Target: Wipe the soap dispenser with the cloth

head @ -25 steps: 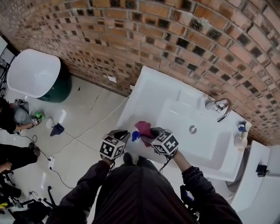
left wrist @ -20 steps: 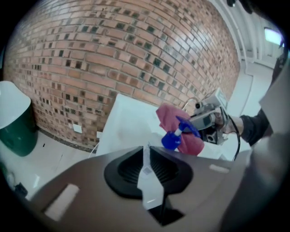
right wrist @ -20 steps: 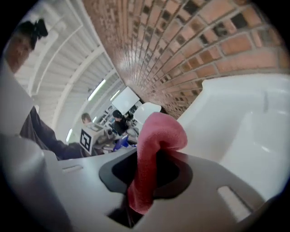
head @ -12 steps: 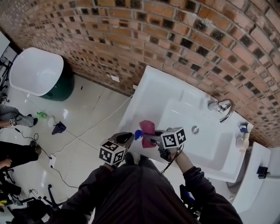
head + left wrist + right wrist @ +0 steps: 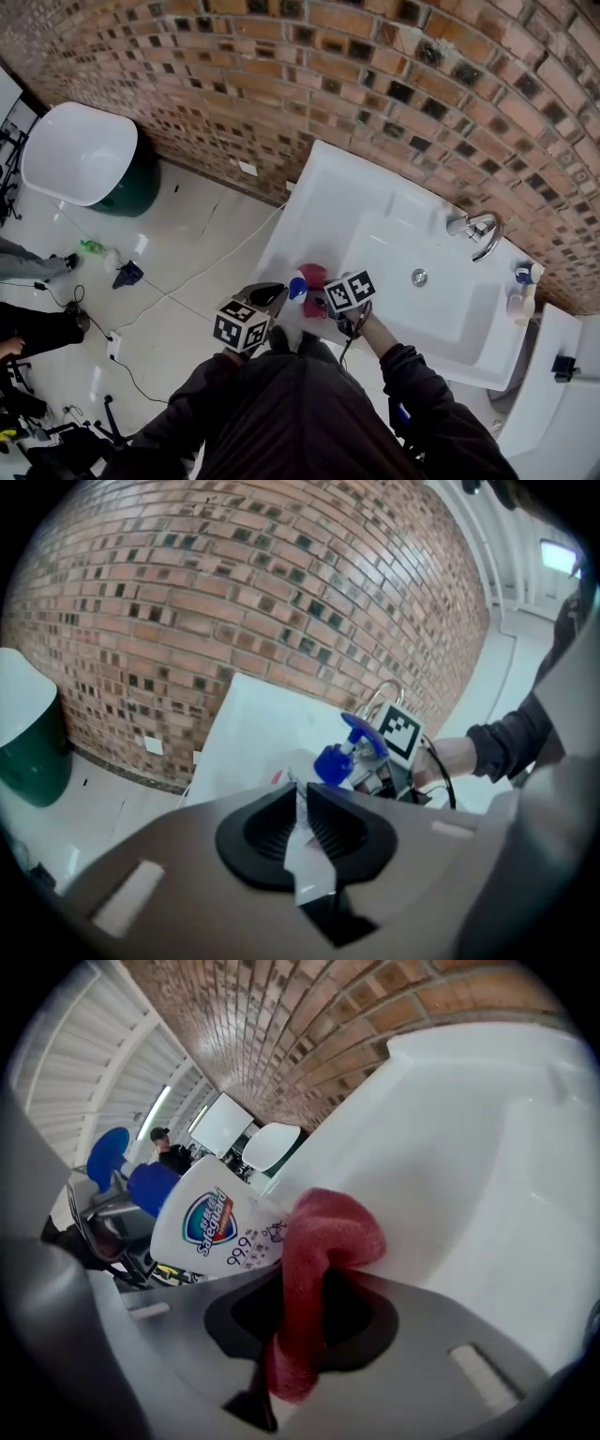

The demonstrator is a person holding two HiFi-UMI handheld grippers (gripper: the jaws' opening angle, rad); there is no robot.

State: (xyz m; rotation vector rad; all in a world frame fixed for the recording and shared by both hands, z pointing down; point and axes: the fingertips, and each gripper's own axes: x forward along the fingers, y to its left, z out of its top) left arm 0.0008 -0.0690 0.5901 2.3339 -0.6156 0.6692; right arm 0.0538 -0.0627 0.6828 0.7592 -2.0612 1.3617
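Observation:
The soap dispenser (image 5: 296, 287) is a white bottle with a blue pump, held over the sink's near left corner. My left gripper (image 5: 274, 296) is shut on its body, and in the left gripper view the pump (image 5: 349, 747) rises just beyond the jaws. A red cloth (image 5: 313, 278) is clamped in my right gripper (image 5: 321, 301). In the right gripper view the cloth (image 5: 319, 1241) bulges out of the jaws and presses against the side of the dispenser (image 5: 211, 1227), next to its label.
The white sink (image 5: 375, 211) stands against a brick wall, with a chrome faucet (image 5: 473, 232) at its far right and small bottles (image 5: 518, 286) on its right rim. A white tub on a green base (image 5: 80, 155) and cables lie on the tiled floor to the left.
My right gripper has shifted left and closer to the dispenser, bringing the cloth down against the bottle. The left gripper has barely moved.

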